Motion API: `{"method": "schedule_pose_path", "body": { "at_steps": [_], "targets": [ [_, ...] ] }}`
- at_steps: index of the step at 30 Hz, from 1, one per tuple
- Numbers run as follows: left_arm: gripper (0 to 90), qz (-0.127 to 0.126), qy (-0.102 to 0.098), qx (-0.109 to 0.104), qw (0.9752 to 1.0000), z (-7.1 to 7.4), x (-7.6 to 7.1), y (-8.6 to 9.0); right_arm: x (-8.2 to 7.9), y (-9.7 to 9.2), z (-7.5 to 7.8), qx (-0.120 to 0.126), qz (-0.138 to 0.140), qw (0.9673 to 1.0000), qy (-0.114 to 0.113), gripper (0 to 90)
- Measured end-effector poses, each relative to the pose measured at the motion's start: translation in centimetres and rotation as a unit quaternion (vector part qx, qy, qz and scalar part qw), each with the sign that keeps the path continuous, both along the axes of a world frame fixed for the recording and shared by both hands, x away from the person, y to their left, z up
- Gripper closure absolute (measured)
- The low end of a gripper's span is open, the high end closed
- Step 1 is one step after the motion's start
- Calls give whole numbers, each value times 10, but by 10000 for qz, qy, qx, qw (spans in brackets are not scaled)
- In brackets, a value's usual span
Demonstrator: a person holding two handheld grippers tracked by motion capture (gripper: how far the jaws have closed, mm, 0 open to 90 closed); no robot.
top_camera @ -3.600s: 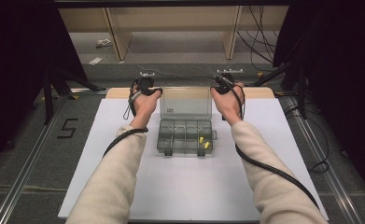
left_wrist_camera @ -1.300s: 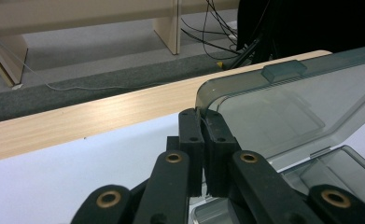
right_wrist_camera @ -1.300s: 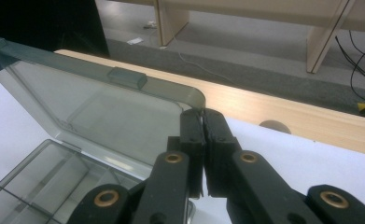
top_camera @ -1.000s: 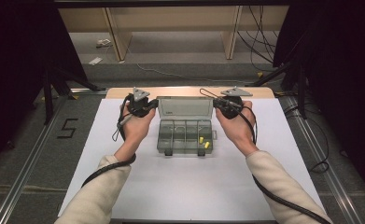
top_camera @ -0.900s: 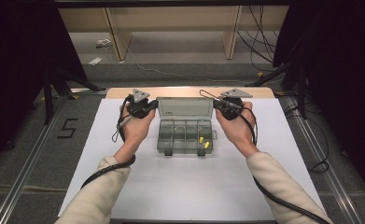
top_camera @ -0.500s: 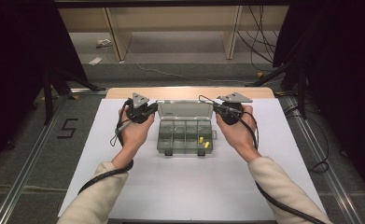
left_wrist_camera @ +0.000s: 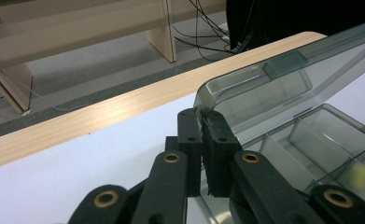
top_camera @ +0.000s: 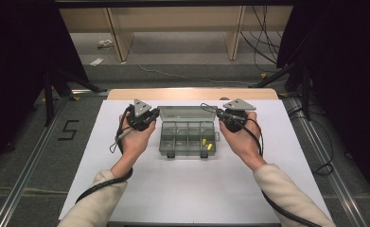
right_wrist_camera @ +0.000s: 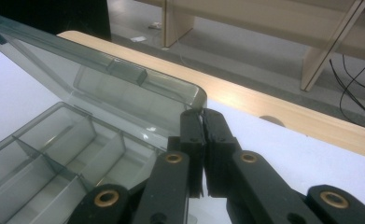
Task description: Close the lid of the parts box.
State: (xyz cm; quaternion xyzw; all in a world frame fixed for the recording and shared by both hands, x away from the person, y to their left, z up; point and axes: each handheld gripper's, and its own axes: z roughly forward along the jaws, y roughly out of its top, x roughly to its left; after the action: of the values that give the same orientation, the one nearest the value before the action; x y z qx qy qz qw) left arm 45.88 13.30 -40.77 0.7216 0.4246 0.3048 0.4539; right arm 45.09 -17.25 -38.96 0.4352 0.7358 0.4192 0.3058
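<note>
Now the clear compartment box (top_camera: 189, 138) sits on the white desk (top_camera: 173, 189) near its far edge, between the two hands, with its lid (top_camera: 187, 113) lifted partway. The left claw (top_camera: 153, 115) is pinched on the lid's left corner; in the left gripper view its jaws are pressed together with the lid's edge (left_wrist_camera: 202, 112) between the tips. The right claw (top_camera: 220, 115) pinches the lid's right corner the same way, and in the right gripper view the lid's rim (right_wrist_camera: 200, 108) is caught between nearly touching jaws. I judge the lid work to be midway: both corners are gripped and the lid stands at a slant, neither flat back nor shut on the tray; swinging it fully one way and letting go are left. The box's long axis runs left to right across the desk, hinge on the far side, latches toward the person. A few small yellow pieces (top_camera: 205, 143) lie in the tray's right-hand compartments.
</note>
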Motion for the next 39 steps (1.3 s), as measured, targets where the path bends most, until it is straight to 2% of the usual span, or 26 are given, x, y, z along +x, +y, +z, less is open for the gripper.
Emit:
{"method": "schedule_pose_path", "body": {
  "at_steps": [5,13,20,24,32,39],
  "targets": [
    [863,-36,-21,7,10000,-3,-6,2,-6,0,-2,-38,35,10000,-36,883],
    [868,-94,-134,154,9997,-6,-15,2,-13,-1,-5,-122,99,9998,-81,883],
    [881,-155,-174,122,9997,-9,-23,4,-19,-1,-8,-190,127,9996,-150,884],
    [880,-199,-207,227,9993,-10,-27,4,-22,-1,-10,-218,160,9995,-166,884],
    [887,-290,-218,339,9988,-14,-37,8,-29,-4,-13,-230,255,9993,-176,882],
    [876,-364,-130,353,9986,-19,-45,12,-37,-11,-14,-208,345,9991,-131,879]
  ]
}}
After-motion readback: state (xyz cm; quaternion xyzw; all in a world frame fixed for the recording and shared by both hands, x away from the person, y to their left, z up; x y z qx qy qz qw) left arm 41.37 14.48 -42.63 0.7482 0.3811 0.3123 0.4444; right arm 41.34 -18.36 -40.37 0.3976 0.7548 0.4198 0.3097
